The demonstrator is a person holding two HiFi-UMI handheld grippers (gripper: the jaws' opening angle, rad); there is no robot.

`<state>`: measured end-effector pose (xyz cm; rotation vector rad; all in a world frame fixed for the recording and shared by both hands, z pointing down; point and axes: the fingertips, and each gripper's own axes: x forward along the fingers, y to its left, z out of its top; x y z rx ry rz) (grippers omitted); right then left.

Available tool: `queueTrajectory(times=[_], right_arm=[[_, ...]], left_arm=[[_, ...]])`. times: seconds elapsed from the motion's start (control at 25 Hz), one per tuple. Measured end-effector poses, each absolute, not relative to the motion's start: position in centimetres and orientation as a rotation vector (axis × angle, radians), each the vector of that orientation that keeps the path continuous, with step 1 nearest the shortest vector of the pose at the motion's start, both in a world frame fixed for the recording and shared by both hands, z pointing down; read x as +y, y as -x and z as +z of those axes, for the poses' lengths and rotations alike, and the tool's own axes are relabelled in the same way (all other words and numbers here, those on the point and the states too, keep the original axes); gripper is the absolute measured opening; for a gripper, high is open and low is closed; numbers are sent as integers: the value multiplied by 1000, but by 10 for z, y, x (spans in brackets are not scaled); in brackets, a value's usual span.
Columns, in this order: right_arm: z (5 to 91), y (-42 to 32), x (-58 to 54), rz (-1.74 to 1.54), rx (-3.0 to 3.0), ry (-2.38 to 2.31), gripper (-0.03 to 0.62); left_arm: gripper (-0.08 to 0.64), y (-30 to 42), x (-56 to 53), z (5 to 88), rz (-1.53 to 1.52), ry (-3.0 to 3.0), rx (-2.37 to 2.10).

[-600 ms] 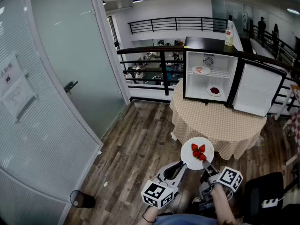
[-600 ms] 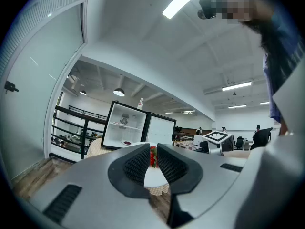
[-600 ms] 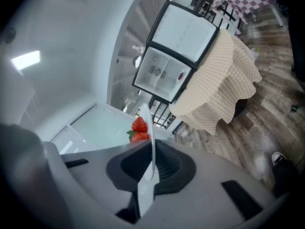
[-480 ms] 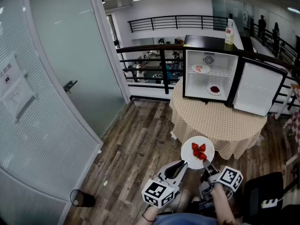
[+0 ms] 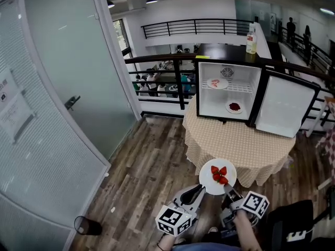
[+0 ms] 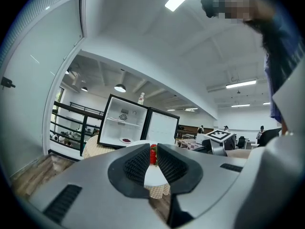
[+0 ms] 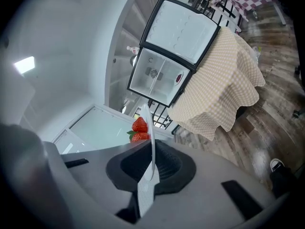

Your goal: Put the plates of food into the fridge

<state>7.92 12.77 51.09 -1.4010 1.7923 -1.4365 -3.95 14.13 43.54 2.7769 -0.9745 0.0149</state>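
Note:
A white plate (image 5: 218, 176) with strawberries (image 5: 219, 174) hangs over the wood floor, short of the table. My right gripper (image 5: 229, 189) is shut on the plate's near rim; in the right gripper view the plate (image 7: 150, 142) stands edge-on between the pads, strawberries (image 7: 139, 126) above it. My left gripper (image 5: 198, 191) sits just left of the plate, its jaws shut, nothing between them; past them show the strawberries (image 6: 153, 154). The small white fridge (image 5: 227, 90) stands open on the table, with a plate (image 5: 216, 83) on the upper shelf and another (image 5: 234, 107) below.
The table (image 5: 235, 140) wears a checked cloth that hangs down. The fridge door (image 5: 280, 106) swings out to the right. A bottle (image 5: 252, 38) stands on the fridge. A glass wall (image 5: 63, 98) runs along the left, a black bin (image 5: 86, 225) at its foot, a black chair (image 5: 293, 226) right.
The view has shifted a little: fridge and table now sit slightly left and lower in the picture. Both grippers keep their places around the plate.

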Motion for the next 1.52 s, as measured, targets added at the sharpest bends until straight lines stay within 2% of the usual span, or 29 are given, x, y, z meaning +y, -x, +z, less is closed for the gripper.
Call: queueTrajectory(times=[0.72,1.16,1.52], right_arm=[[528,-168,99,-1509,1817,1363,23],[541,-176,81,-1550,1771,1357,23],[551,-172,20,-1547,1702,1404,23]], left_arm=[[44,-51,111,445,32,-2726,-1027],[44,-63,88,447,75,-2739,-1004],[44,-61,19,456,97,-2781,-909]])
